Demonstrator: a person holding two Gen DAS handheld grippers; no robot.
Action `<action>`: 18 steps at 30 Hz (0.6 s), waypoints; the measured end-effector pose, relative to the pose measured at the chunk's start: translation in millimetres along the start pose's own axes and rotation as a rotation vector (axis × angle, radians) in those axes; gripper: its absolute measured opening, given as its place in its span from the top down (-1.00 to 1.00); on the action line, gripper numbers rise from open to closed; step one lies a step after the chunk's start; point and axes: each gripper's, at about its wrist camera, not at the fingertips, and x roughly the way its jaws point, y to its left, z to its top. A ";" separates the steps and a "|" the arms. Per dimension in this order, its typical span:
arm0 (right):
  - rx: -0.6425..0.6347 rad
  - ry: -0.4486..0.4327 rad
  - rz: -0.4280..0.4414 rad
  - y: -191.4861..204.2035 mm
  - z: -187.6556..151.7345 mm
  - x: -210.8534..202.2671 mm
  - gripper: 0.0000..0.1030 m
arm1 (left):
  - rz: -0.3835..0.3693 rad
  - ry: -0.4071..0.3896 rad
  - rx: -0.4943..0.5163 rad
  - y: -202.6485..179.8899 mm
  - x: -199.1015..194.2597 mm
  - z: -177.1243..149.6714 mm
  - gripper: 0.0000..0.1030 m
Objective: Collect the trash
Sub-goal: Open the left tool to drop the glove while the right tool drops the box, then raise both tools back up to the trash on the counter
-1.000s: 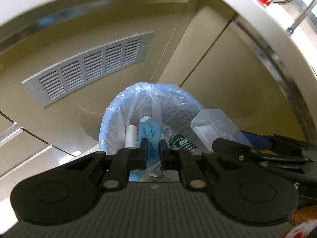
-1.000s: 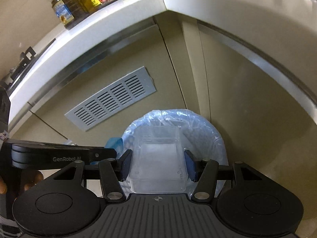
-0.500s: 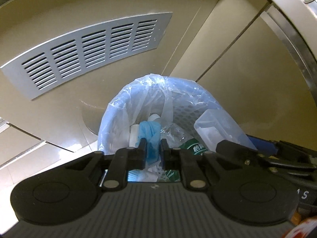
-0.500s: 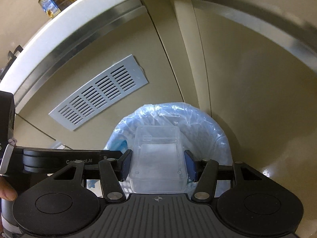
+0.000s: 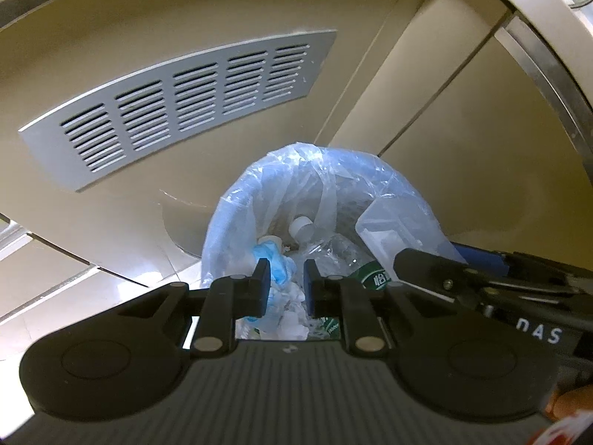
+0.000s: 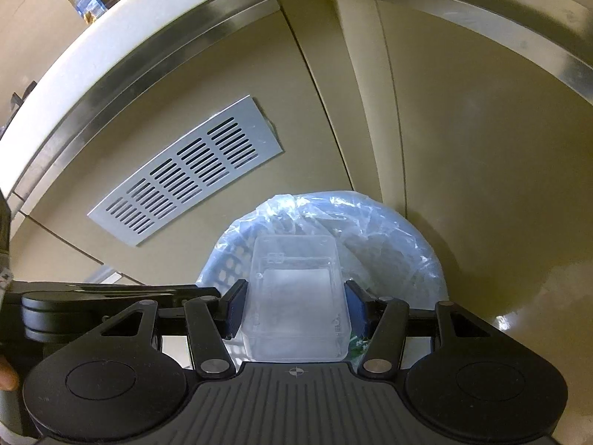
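Right gripper (image 6: 294, 306) pinches a clear plastic container (image 6: 294, 296) between its blue pads, held just over the mouth of the bag-lined trash bin (image 6: 407, 244). Left gripper (image 5: 282, 283) fingers narrowly parted, nothing between them; beyond the tips sit a blue glove (image 5: 276, 265), a crushed bottle (image 5: 333, 248) and tissue in the bin. Grey vent panel (image 5: 178, 107) behind, up-left.

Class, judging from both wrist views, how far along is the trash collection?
Done: the lined bin already holds a bottle and blue waste.
In hand: the right gripper grips a clear plastic box above the bin.
Left: release it. The left gripper holds nothing.
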 end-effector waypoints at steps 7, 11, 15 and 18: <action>0.006 -0.012 0.020 6.2 6.0 11.3 -0.09 | -0.003 -0.004 -0.010 7.0 -6.4 1.2 0.70; -0.002 -0.034 0.024 10.6 9.6 11.0 -0.33 | -0.004 0.000 -0.010 9.0 -10.7 -1.6 0.70; 0.002 -0.017 0.002 11.4 8.7 4.0 -0.33 | -0.007 0.005 -0.005 9.0 -18.6 -4.6 0.70; 0.004 0.007 -0.028 13.7 6.1 -5.7 -0.33 | -0.019 0.007 0.006 8.1 -28.9 -6.3 0.69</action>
